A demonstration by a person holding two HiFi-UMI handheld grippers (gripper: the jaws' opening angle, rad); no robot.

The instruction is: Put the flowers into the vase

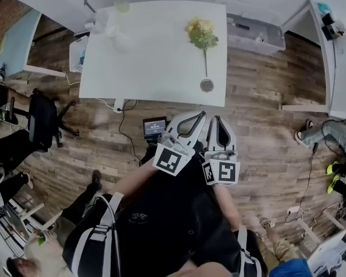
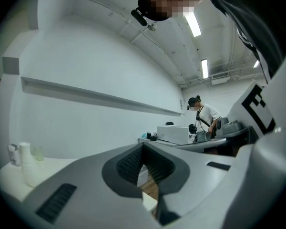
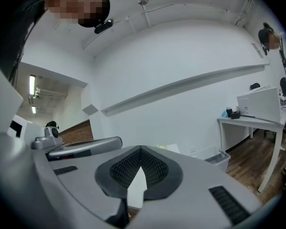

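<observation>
A bunch of yellow flowers (image 1: 202,32) with green leaves lies on the white table (image 1: 155,68). Its thin stem runs toward the near edge and ends by a small round grey thing (image 1: 206,85). A pale, blurred vase-like vessel (image 1: 111,29) stands at the table's far left; in the left gripper view it shows as a white bottle shape (image 2: 26,168). Both grippers are held side by side off the table's near edge, over the wood floor. My left gripper (image 1: 201,116) (image 2: 143,147) is shut and empty. My right gripper (image 1: 217,119) (image 3: 141,148) is also shut with nothing in it.
A black office chair (image 1: 43,120) stands left of the table and a small dark device (image 1: 154,126) with cables lies under its near edge. A grey bin (image 1: 255,34) and a second white table (image 1: 341,68) are at the right. People stand or sit around; one person (image 2: 203,117) is at a far desk.
</observation>
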